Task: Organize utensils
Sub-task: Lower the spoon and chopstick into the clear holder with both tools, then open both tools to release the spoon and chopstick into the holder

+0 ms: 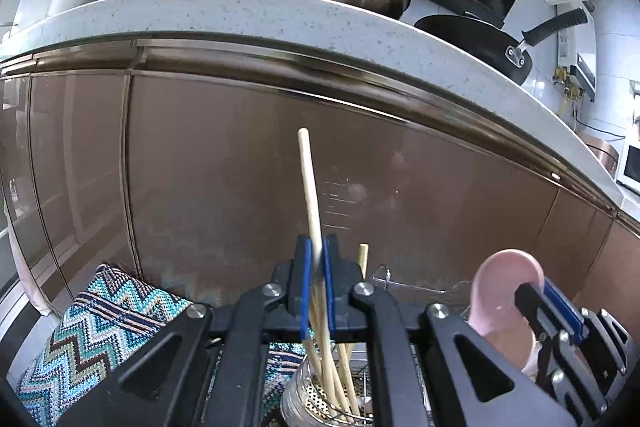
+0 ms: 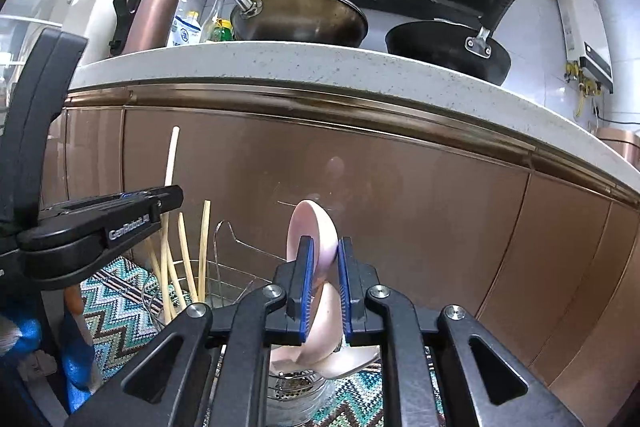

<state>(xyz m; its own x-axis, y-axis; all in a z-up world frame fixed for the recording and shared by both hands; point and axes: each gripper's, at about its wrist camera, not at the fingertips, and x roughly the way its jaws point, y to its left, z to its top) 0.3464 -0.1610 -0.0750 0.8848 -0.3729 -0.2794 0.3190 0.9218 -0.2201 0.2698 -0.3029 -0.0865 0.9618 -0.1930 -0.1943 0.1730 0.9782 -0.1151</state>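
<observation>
**Both claws pinching utensils over the holders**

Left claw (image 1: pixel 317 279) is pressed onto one pale wooden chopstick (image 1: pixel 310 187), which stands nearly upright between my blue pads, its lower end down in a perforated metal holder (image 1: pixel 304 403) with other chopsticks (image 1: pixel 340 379). Right claw (image 2: pixel 323 279) pinches a pink ceramic spoon (image 2: pixel 310 231) by its bowl, the handle pointing down toward a second perforated metal cup (image 2: pixel 290 387) where white spoons (image 2: pixel 352 359) rest. Both cups sit in a wire rack (image 2: pixel 232 259) on a zigzag-patterned cloth (image 1: pixel 100 327). Behind it rises a glossy brown cabinet front (image 1: pixel 240 155). Above that, a speckled white tabletop (image 2: pixel 320 63) carries a steel pan (image 2: pixel 300 15) and a black pan (image 2: pixel 448 47).
</observation>
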